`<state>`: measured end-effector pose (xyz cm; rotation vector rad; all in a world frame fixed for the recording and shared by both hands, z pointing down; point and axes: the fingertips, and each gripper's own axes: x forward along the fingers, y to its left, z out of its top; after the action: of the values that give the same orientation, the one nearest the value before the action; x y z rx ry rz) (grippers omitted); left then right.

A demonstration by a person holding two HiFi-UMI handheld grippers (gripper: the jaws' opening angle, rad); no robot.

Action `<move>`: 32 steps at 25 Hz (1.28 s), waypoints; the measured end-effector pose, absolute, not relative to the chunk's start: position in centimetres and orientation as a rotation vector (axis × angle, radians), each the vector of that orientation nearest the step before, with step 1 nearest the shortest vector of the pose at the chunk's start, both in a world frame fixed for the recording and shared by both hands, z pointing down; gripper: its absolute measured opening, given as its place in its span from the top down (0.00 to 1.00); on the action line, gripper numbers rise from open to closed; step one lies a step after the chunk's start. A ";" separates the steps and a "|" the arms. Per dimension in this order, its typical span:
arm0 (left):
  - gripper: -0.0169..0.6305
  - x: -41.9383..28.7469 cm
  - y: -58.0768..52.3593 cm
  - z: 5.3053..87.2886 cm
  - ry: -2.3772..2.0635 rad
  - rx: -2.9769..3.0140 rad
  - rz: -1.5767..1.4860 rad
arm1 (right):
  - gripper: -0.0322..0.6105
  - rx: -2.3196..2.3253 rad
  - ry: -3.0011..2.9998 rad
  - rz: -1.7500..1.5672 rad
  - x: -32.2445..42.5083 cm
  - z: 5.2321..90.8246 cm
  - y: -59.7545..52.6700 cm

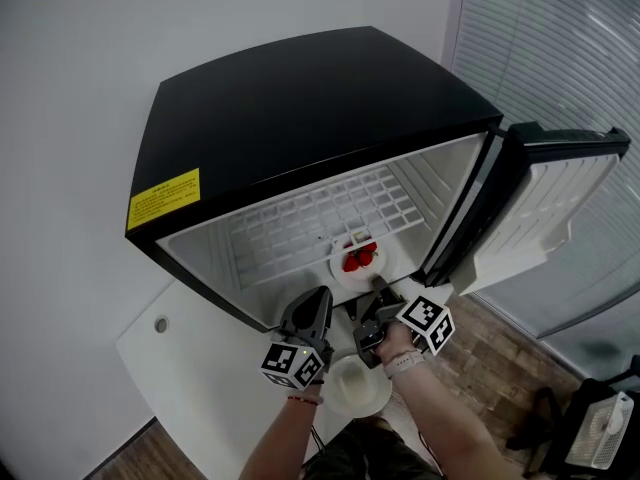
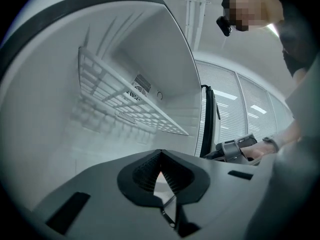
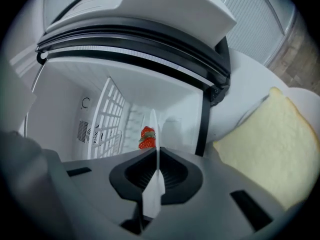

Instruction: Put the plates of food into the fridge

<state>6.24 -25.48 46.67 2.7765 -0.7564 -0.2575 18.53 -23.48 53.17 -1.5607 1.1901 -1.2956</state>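
You had the strawberry plate clamped by its rim in your right tongs, just inside the fridge, your left tongs clenched empty alongside, and the bread plate beneath them was yet to be loaded.

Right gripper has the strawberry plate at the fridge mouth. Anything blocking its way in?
Nothing visible blocks the strawberry plate. The door is swung wide to the right, the wire shelf sits higher than the plate, and the fridge space under it looks bare. The left gripper is off to the plate's left.
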 end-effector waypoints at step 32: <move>0.96 5.4 -26.2 47.2 -0.782 2.711 -0.309 | 0.72 -2.044 1.497 -1.392 20.5 55.3 -27.5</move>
<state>5.40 -26.16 47.17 2.7108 -0.7816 -0.3094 20.54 -27.49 55.26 -2.0442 1.4966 -1.3919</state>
